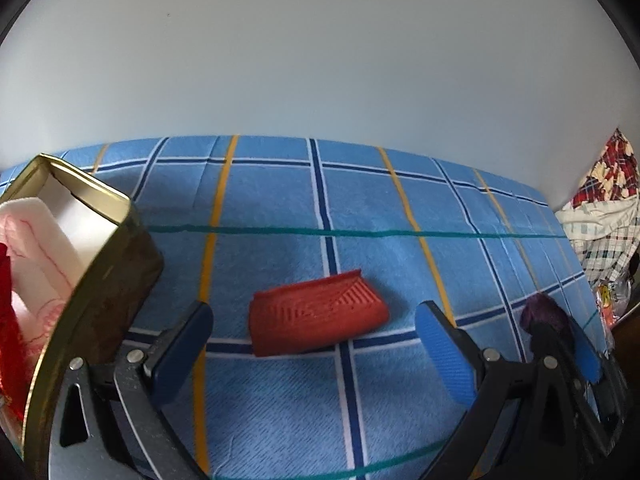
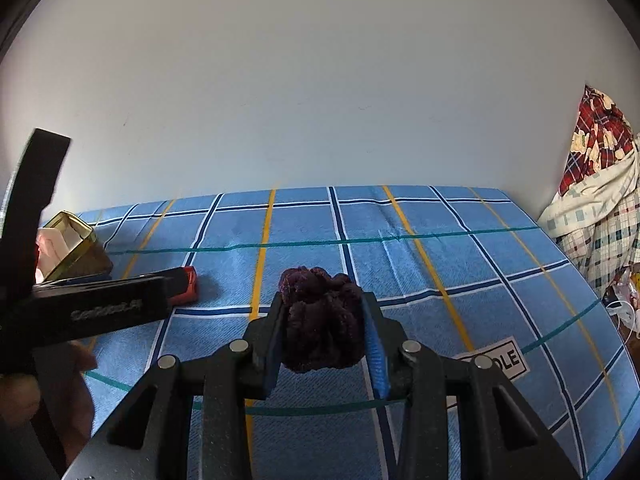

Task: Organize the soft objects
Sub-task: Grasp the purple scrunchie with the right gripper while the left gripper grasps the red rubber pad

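A red folded cloth (image 1: 316, 312) lies on the blue checked tablecloth (image 1: 360, 208), between the fingers of my open, empty left gripper (image 1: 314, 336). A gold tin box (image 1: 100, 280) stands at the left and holds a white-pink soft item (image 1: 36, 248) and a red one (image 1: 8, 312). My right gripper (image 2: 324, 332) is shut on a dark purple fuzzy ball (image 2: 320, 316), held above the cloth. In the left wrist view the ball (image 1: 542, 312) and right gripper show at the right. In the right wrist view the left gripper (image 2: 120, 300) hides most of the red cloth (image 2: 188, 284).
A white wall stands behind the table. A pile of checked and red patterned fabric (image 2: 600, 200) lies off the table's right edge. A white label (image 2: 500, 360) sits on the tablecloth near the right gripper. The tin (image 2: 76, 248) is at the far left.
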The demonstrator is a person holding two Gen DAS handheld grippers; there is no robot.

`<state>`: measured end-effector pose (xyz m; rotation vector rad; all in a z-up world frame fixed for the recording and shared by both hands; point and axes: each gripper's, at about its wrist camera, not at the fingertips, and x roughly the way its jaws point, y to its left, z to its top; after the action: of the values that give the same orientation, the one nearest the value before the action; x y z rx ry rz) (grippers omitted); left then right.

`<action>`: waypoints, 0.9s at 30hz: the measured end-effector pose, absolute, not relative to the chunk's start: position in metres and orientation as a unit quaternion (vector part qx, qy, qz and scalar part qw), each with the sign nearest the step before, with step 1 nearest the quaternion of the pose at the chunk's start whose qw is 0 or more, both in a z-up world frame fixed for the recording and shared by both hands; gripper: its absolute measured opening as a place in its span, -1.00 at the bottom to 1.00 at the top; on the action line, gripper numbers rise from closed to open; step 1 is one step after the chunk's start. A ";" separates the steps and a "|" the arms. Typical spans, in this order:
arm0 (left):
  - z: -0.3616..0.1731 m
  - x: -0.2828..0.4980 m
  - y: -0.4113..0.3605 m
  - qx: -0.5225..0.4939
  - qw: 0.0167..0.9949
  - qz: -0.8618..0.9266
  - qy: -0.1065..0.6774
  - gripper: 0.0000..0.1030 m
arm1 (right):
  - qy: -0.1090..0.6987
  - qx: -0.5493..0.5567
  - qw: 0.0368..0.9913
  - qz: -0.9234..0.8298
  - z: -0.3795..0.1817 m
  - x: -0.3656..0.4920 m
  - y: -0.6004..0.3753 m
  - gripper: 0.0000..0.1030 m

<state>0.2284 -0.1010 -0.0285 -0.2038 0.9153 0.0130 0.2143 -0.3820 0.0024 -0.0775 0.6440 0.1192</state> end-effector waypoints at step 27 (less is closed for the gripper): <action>-0.032 0.204 -0.108 -0.030 0.907 -0.015 0.421 0.55 | 0.296 -0.038 0.951 0.078 0.005 0.203 -0.381 -0.25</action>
<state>0.2044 -0.1075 -0.0322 -0.0629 0.8688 -0.0309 0.2029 -0.3814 0.0048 -0.0776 0.6024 0.1588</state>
